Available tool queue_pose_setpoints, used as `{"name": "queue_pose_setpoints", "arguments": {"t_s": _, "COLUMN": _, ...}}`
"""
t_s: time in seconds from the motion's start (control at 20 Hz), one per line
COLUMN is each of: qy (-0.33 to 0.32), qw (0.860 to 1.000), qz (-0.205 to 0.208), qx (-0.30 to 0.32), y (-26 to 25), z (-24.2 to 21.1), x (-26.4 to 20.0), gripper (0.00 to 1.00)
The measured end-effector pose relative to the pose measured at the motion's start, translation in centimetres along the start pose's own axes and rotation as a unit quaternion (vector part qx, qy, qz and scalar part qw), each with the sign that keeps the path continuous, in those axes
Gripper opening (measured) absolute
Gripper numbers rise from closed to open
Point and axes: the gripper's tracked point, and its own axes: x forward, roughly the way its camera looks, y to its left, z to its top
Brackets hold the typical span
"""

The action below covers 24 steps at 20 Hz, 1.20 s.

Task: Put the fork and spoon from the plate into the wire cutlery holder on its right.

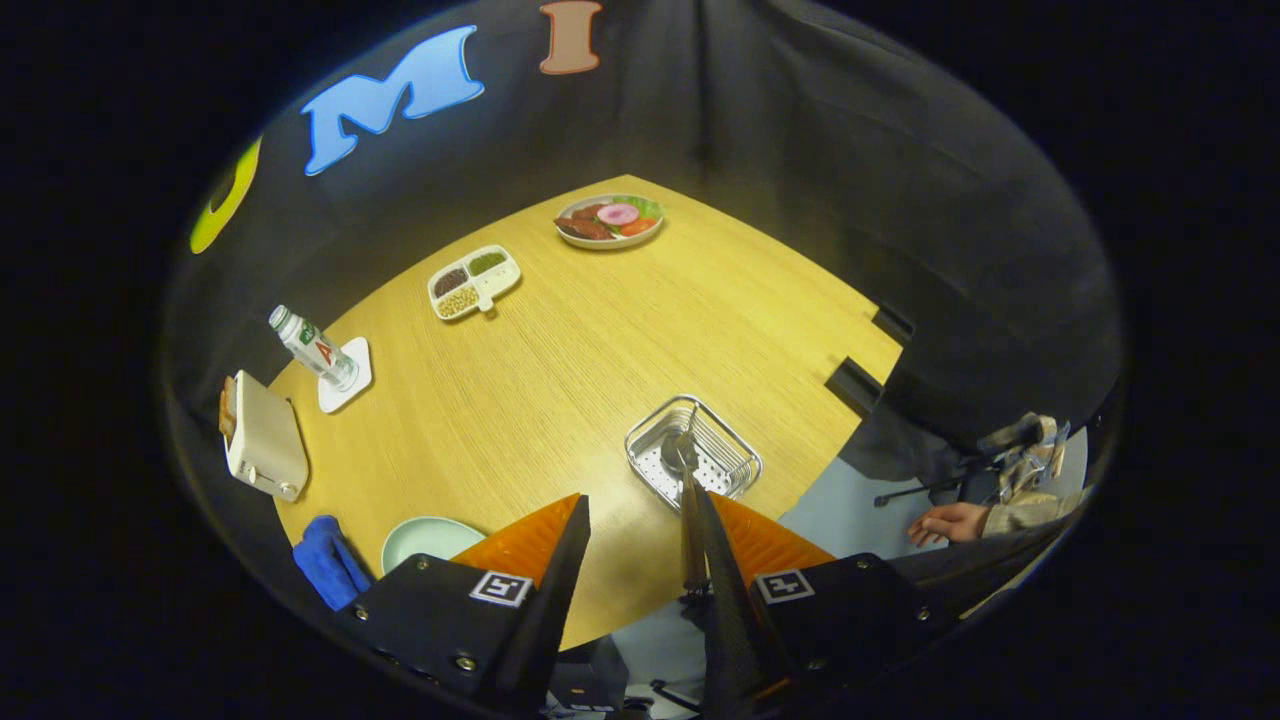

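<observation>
Gripper view: jaws spread wide, the spoon (686,500) leaning against the right finger (725,570) only, its bowl over the wire cutlery holder (693,450) just ahead on the bench (560,370). Green plate (425,540) sits left of the fingers, beside a blue cloth (325,560).

A pale wood grain was shown across the table (600,360). Around it, a silver wire cutlery holder (693,452) was seen near its edge, with a grey metal spoon (682,470) above it. A mint-green plate (428,540) and a blue cloth (328,560) were placed nearby. A cream toaster (262,437), a white coaster (347,374) and a white divided dish (474,280) holding brown, green and yellow fillings were noted. Square black-and-white markers were borne by the gripper (640,530).
</observation>
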Motion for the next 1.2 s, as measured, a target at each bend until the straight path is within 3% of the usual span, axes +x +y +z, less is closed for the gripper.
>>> {"name": "queue_pose_setpoints", "arguments": {"t_s": 0.25, "qy": -0.152, "qw": 0.986, "qz": 0.049, "qx": -0.035, "y": 2.8, "z": 6.4, "x": -3.4, "gripper": 0.66}}
{"name": "queue_pose_setpoints", "arguments": {"t_s": 0.5, "qy": -0.272, "qw": 0.955, "qz": 0.097, "qx": -0.065, "y": 5.2, "z": 11.2, "x": -8.1, "gripper": 0.67}}
{"name": "queue_pose_setpoints", "arguments": {"t_s": 0.65, "qy": -0.335, "qw": 0.928, "qz": 0.138, "qx": -0.08, "y": 7.0, "z": 13.2, "x": -11.1, "gripper": 0.67}}
{"name": "queue_pose_setpoints", "arguments": {"t_s": 0.9, "qy": -0.384, "qw": 0.902, "qz": 0.166, "qx": -0.104, "y": 8.5, "z": 14.8, "x": -13.9, "gripper": 0.67}}
{"name": "queue_pose_setpoints", "arguments": {"t_s": 1.2, "qy": -0.41, "qw": 0.886, "qz": 0.185, "qx": -0.113, "y": 9.7, "z": 16.5, "x": -15.8, "gripper": 0.67}}
